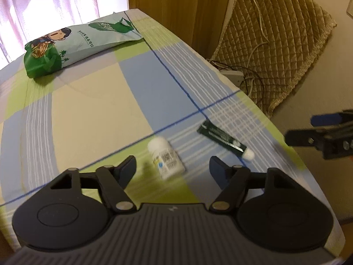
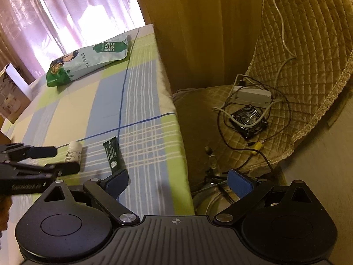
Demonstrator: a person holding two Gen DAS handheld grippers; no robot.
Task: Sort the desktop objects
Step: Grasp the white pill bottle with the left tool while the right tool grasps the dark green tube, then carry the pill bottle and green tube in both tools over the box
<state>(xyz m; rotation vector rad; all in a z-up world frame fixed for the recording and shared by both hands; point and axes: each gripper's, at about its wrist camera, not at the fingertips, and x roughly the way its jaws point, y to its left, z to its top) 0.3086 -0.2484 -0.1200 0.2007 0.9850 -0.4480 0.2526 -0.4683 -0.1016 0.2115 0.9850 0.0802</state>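
A small white pill bottle (image 1: 166, 158) lies on its side on the checked tablecloth (image 1: 92, 114), between the fingers of my left gripper (image 1: 172, 165). The jaws stand open, with gaps on both sides of the bottle. A dark green tube with a white cap (image 1: 222, 138) lies just right of it, near the table's right edge. In the right wrist view the bottle (image 2: 74, 152) and the tube (image 2: 113, 156) lie ahead, with the left gripper (image 2: 57, 160) coming in from the left. My right gripper (image 2: 177, 178) is open and empty, straddling the table's edge. It also shows as the right gripper (image 1: 313, 128) at the far right.
A green and white snack bag (image 1: 72, 42) lies at the far end of the table. Off the right edge a quilted chair (image 2: 297, 66) holds a small fan (image 2: 248, 121), a power strip (image 2: 252, 97) and cables. A metal pot (image 2: 216, 201) sits below. A box (image 2: 13, 95) stands far left.
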